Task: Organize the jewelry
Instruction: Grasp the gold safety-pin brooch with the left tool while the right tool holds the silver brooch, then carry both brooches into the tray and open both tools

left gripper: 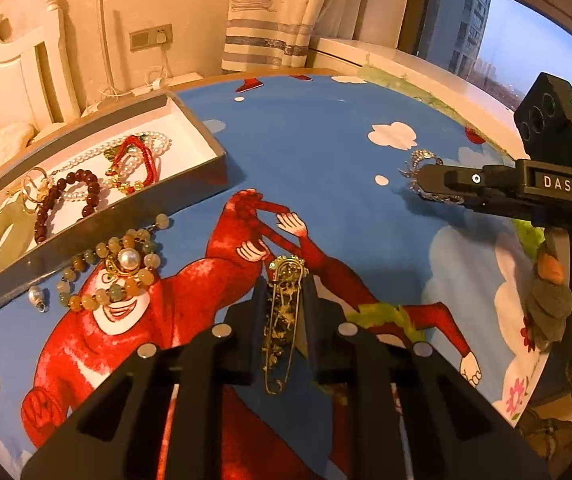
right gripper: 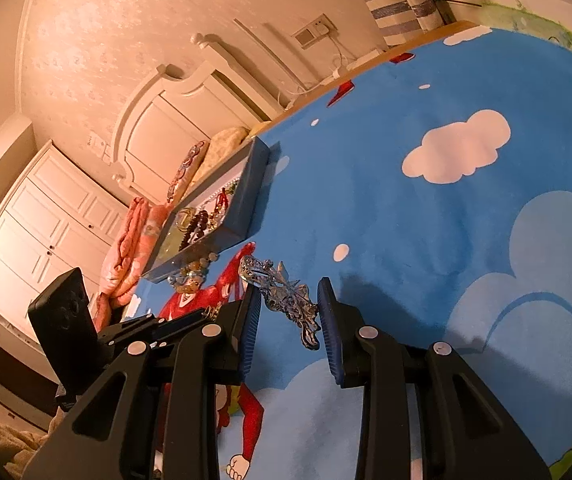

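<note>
My left gripper (left gripper: 285,280) has its fingers close on both sides of a gold safety-pin brooch (left gripper: 282,320) lying on the blue cartoon cloth (left gripper: 326,152). My right gripper (right gripper: 290,300) is tilted on its side, its blue pads around a silver crystal brooch (right gripper: 282,292); the same brooch shows at its fingertips in the left wrist view (left gripper: 420,164). A grey jewelry tray (left gripper: 190,196) at the left holds a pearl necklace (left gripper: 142,148), a red cord bracelet (left gripper: 146,160), a dark red bead bracelet (left gripper: 82,196) and a jade bangle (left gripper: 2,240).
A beaded bracelet with a big pearl (left gripper: 126,264) and a small silver pendant (left gripper: 38,298) lie on the cloth just outside the tray's front wall. A white headboard (right gripper: 174,120) and pillows stand beyond the table's left edge. A window is at the right.
</note>
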